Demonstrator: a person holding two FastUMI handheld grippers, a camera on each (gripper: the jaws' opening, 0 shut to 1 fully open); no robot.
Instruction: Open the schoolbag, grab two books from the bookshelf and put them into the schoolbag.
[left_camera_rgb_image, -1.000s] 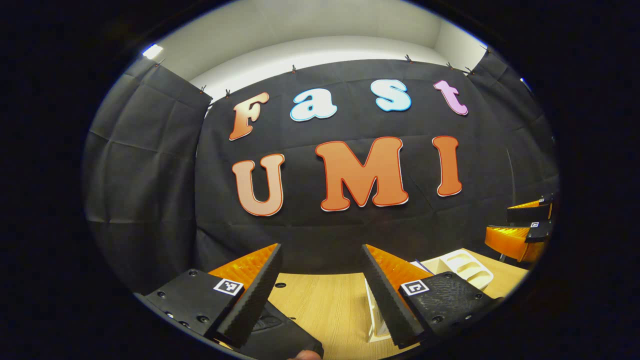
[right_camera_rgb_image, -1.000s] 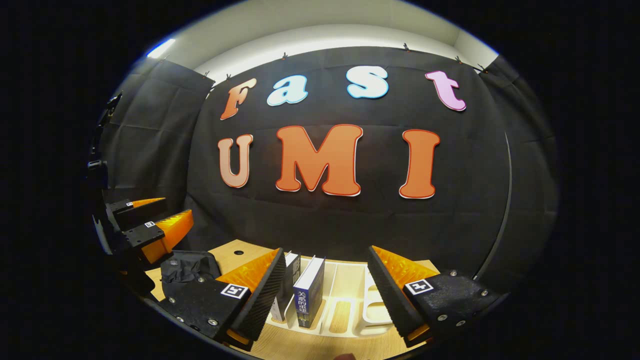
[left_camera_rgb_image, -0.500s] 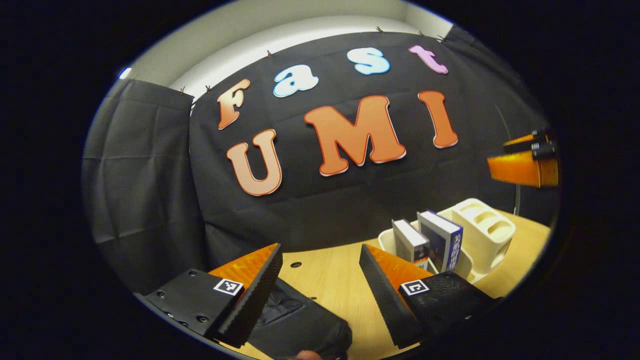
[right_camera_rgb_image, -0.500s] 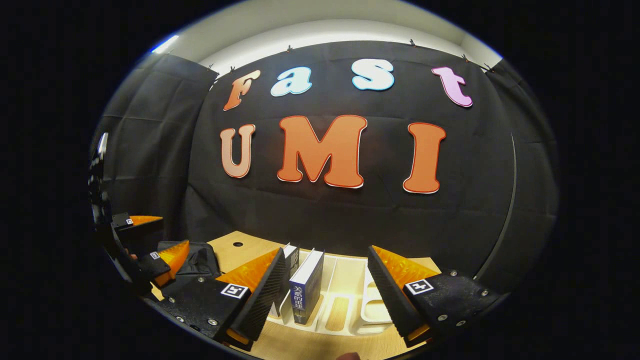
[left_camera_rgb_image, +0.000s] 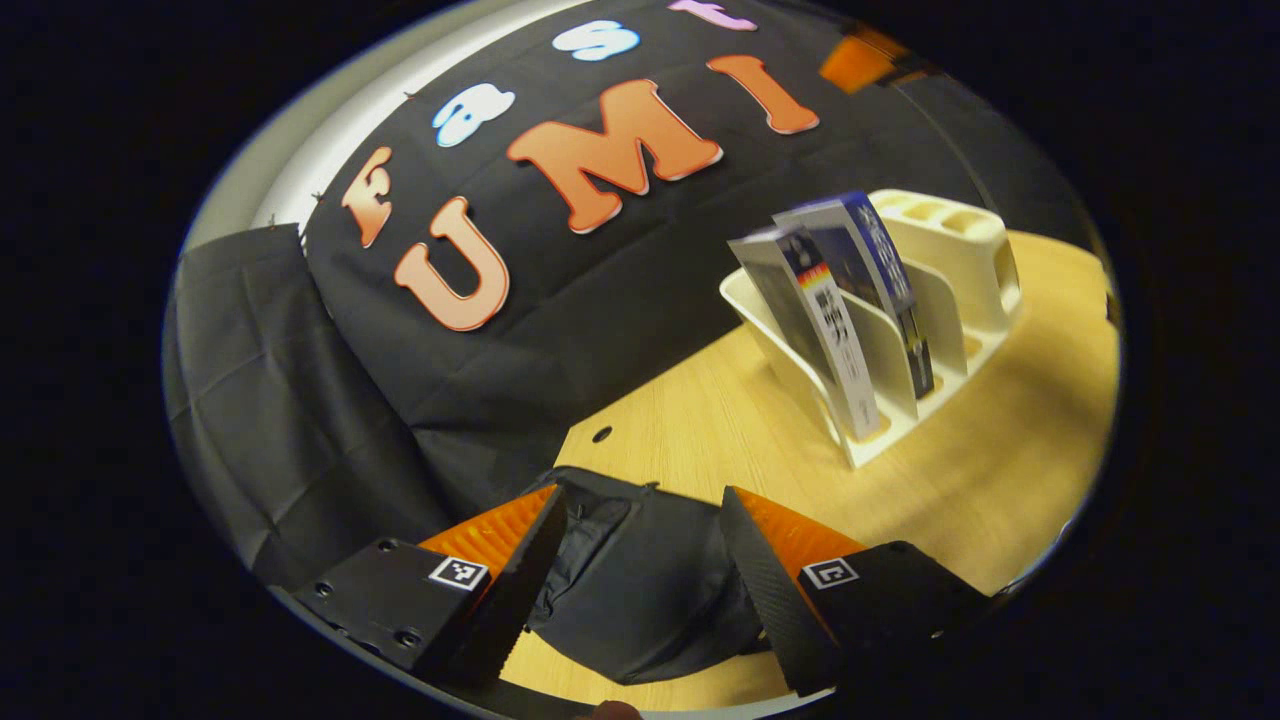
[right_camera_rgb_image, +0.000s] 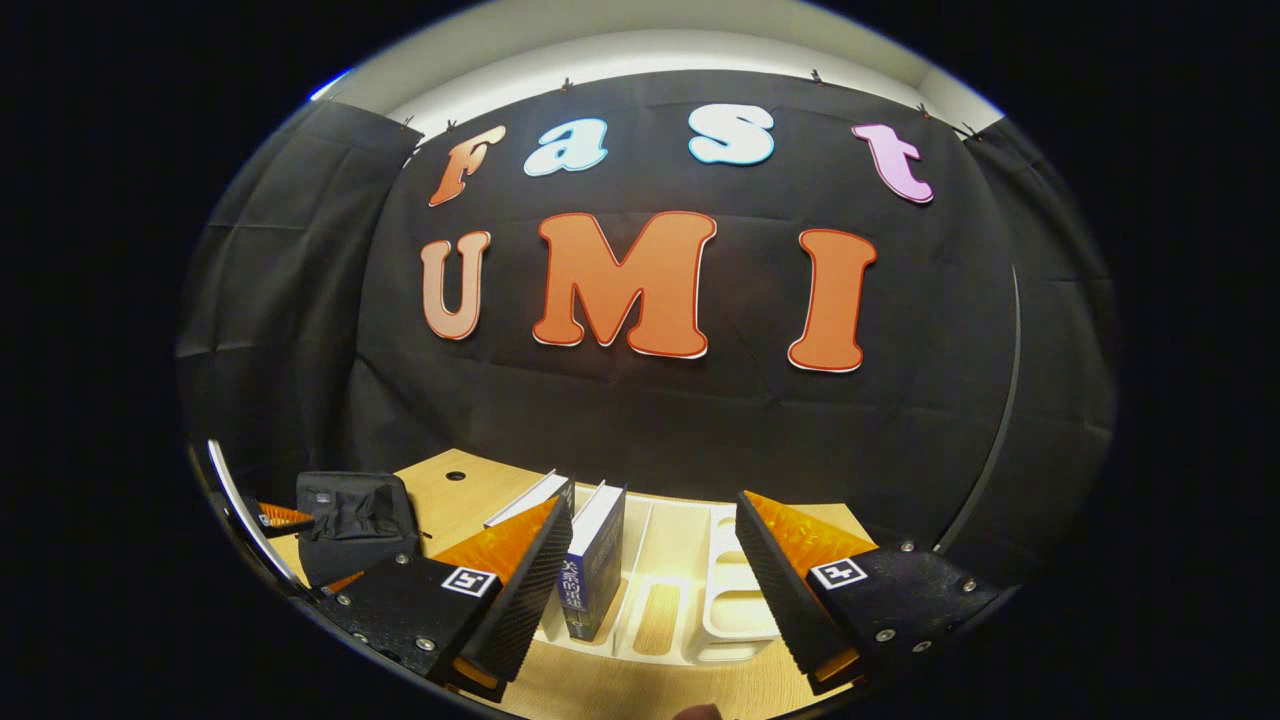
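Left tongs (left_camera_rgb_image: 640, 570) gape over the soft, limp schoolbag (left_camera_rgb_image: 640, 590) beside the bookshelf (left_camera_rgb_image: 940, 300), right tongs (right_camera_rgb_image: 650, 580) likewise apart; best pinched at its zip pull

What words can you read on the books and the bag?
Blue book, spine: pale characters, too blurred to read.
Other book, cover: print too small to read.
Schoolbag: small tag, too small to read.
Nothing here is clear enough to quote.
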